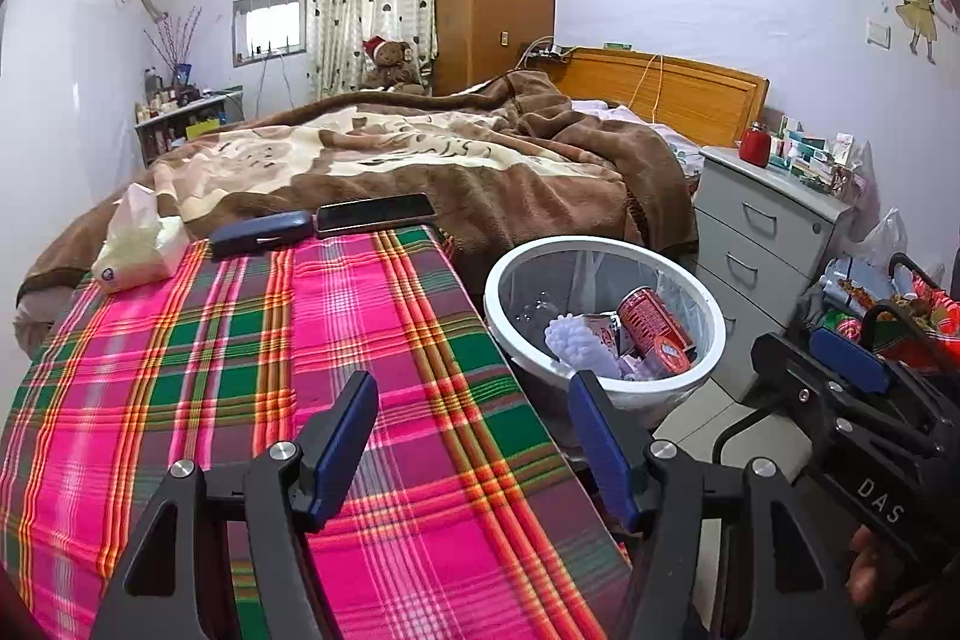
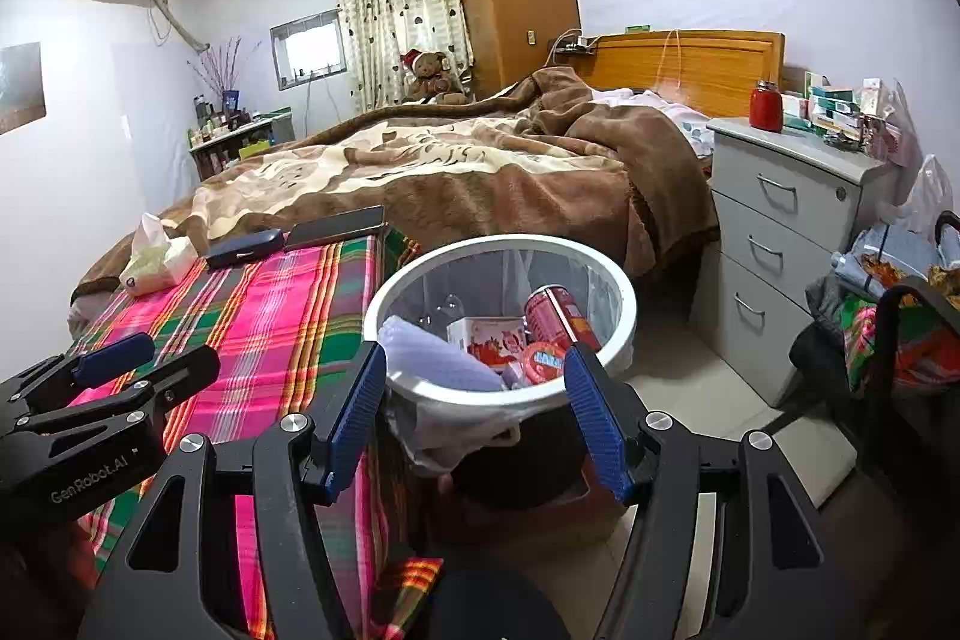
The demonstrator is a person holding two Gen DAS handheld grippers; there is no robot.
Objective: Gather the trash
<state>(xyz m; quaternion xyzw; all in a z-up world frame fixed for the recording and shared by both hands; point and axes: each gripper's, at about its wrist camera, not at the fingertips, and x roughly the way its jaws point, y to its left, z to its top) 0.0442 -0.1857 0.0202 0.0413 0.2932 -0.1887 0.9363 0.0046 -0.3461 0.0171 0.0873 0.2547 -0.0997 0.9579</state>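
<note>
A white-rimmed trash bin [image 1: 495,280] [image 2: 627,316] with a clear liner stands on the floor to the right of the plaid-covered table [image 1: 240,370] [image 2: 270,316]. Inside lie a red can [image 1: 651,319] [image 2: 552,316], a red-and-white carton [image 2: 492,337], a red lid [image 2: 543,361] and a white bumpy sheet [image 1: 576,340]. My left gripper [image 1: 474,436] [image 2: 162,361] hangs open over the table's right edge, nothing between its blue pads. My right gripper [image 2: 477,400] [image 1: 798,358] is open just before the bin's near rim, also with nothing in it.
At the table's far end lie a tissue pack [image 1: 138,250], a dark glasses case [image 1: 261,232] and a phone [image 1: 375,212]. A bed with a brown blanket [image 1: 450,160] lies behind. A grey drawer unit [image 2: 774,244] and full bags [image 2: 900,328] crowd the right.
</note>
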